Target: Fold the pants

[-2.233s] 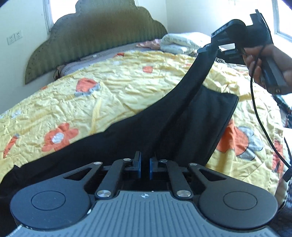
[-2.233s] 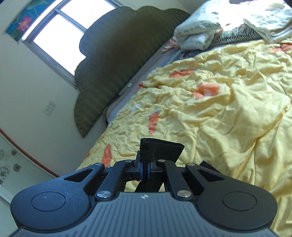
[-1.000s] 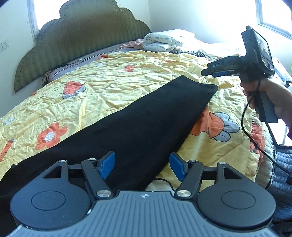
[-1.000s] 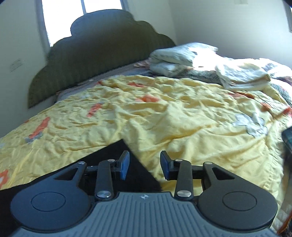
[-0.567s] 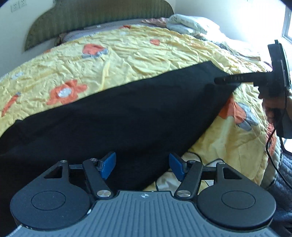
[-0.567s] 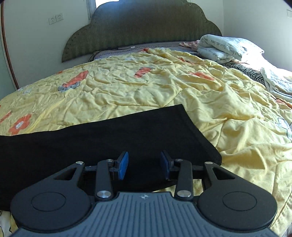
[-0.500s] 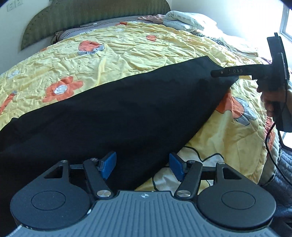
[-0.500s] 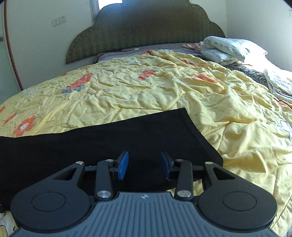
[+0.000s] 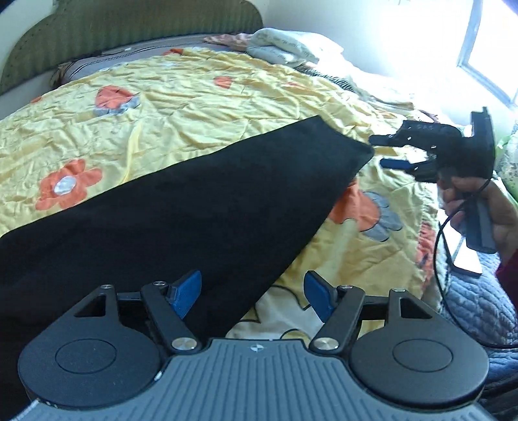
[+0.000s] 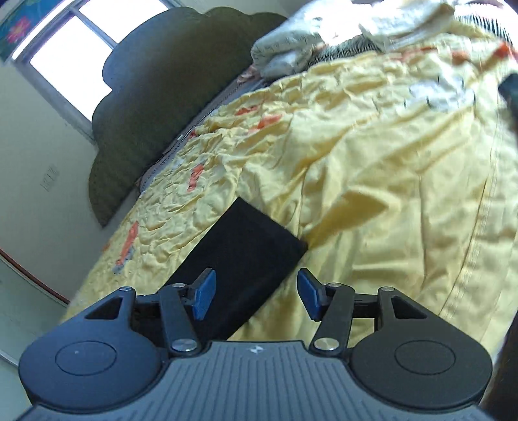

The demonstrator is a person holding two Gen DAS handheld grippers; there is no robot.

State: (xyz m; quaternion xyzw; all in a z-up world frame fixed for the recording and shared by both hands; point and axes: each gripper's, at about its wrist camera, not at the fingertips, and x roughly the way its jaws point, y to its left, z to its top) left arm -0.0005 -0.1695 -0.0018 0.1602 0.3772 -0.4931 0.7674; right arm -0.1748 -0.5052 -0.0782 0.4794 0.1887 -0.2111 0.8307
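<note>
The black pants (image 9: 181,207) lie flat as one long strip across the yellow flowered bedspread (image 9: 194,94), their leg end at the far right. My left gripper (image 9: 252,293) is open and empty above the pants' near edge. My right gripper (image 9: 388,152) shows in the left wrist view, held in a hand just right of the leg end, open. In the right wrist view my right gripper (image 10: 254,294) is open and empty above the pants' end (image 10: 249,249).
A dark green headboard (image 9: 113,29) stands at the far side. Folded bedding (image 9: 285,48) is piled at the back right. A grey quilted cover (image 9: 479,307) and a cable (image 9: 443,259) hang at the bed's right edge.
Both grippers let go of the pants, which now lie flat. In the last half second the right gripper opened wider, tilted and pulled back past the leg end.
</note>
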